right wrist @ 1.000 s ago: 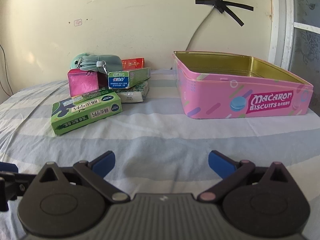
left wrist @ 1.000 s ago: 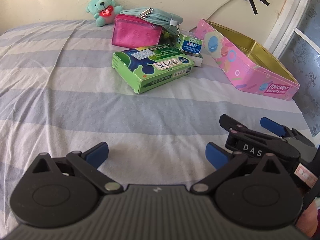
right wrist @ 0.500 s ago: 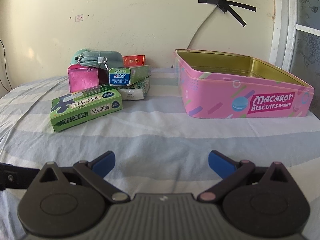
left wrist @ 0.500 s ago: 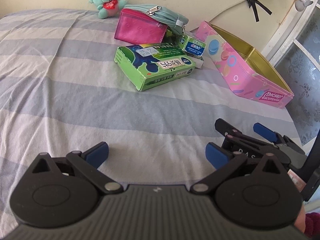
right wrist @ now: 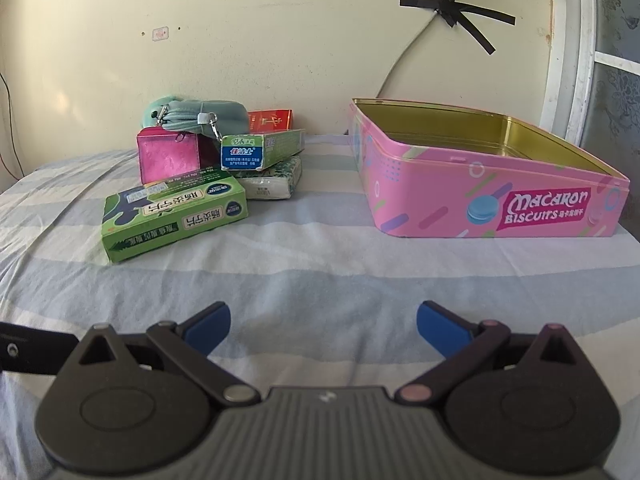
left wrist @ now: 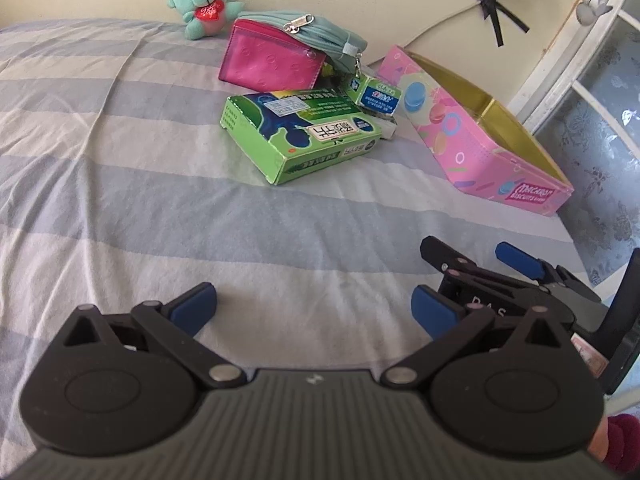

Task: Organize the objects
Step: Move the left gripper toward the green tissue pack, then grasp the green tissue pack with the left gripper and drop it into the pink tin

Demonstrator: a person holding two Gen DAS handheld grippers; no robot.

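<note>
Edged nearer the green box, left tool and right tool both spread, empty. Nothing yet placed inside pink tin beside that box.

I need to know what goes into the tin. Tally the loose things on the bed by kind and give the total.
Cardboard boxes: 3, the big green box, the small green box, the red box
Pouches: 2, the pink pouch, the teal pouch
Tissue packs: 1
Plush bears: 1
Total: 7

Striped bed: green box, pink tin, teddy.
</note>
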